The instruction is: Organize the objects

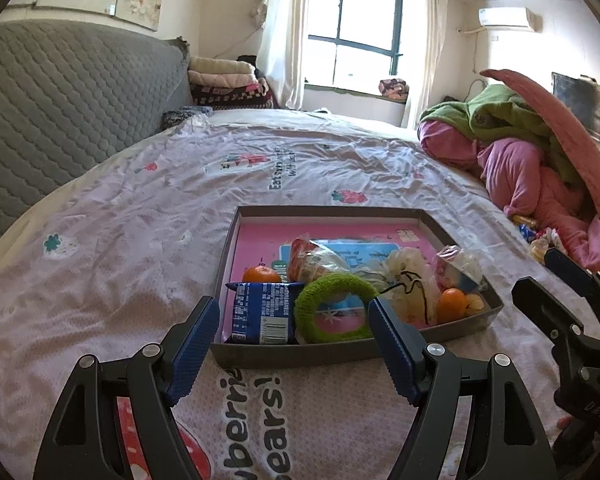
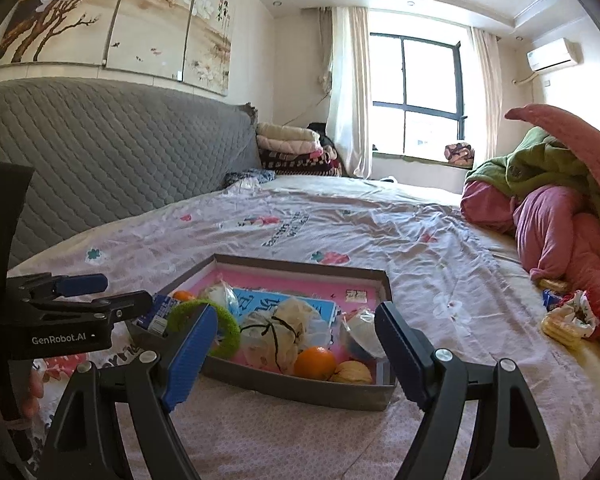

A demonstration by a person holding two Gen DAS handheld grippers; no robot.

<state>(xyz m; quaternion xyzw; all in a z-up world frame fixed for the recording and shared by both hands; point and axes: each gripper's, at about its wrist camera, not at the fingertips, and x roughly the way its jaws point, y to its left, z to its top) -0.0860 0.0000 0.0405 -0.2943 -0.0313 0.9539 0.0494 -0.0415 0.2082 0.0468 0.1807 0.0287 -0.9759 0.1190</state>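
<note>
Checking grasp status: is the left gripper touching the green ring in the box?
Apart. In the left wrist view the left gripper hangs open short of the box; the green ring lies inside.

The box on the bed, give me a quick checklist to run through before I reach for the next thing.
1. Left gripper open and empty: ok.
2. Right gripper open and empty: ok.
3. Box flat on the bedsheet: ok.
4. Free room in the box's far half: ok.
5. All loose items gathered: not ok, snack packets lie outside by the pink bedding.
6. What those packets are: cannot tell.
</note>
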